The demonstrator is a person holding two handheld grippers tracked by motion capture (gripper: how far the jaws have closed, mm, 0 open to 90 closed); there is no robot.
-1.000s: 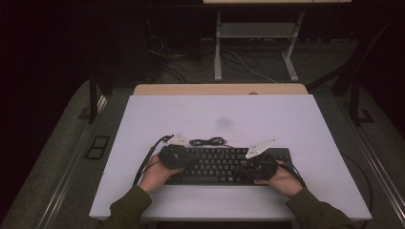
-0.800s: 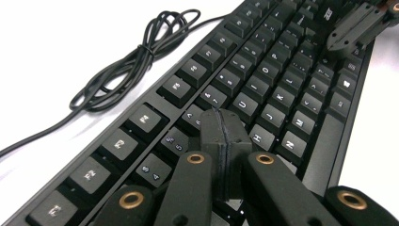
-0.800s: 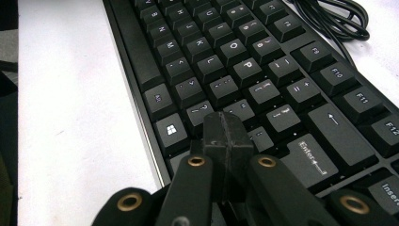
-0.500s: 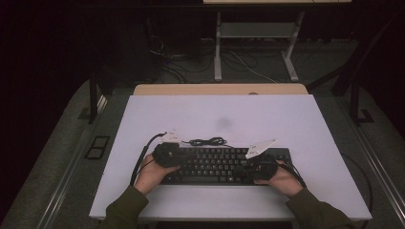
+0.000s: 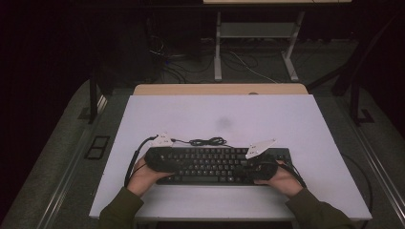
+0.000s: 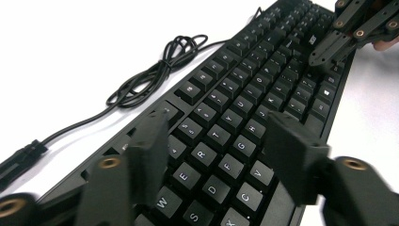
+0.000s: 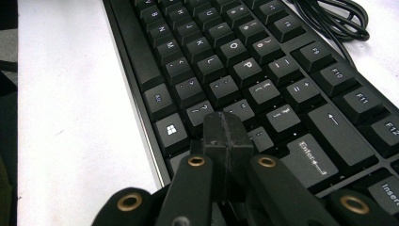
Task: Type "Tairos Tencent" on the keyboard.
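— White table (image 5: 296,124); black keyboard (image 5: 210,164) lies at its near edge. Tongs?
— Left gripper (image 6: 216,155) has just been opening above the keys, nothing between; right gripper (image 7: 228,134) is closed on nothing. Dipping could press keys.

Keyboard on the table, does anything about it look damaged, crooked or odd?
Nothing stands out. The keyboard lies flat and square to the table edge, its keys look intact, and its cable sits bundled just behind it.

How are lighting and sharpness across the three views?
High view: dim, dark surroundings, table evenly lit. Left gripper view: table overexposed white, left gripper blurred, keyboard legends readable. Right gripper view: keyboard sharp, right gripper slightly soft, table bright.
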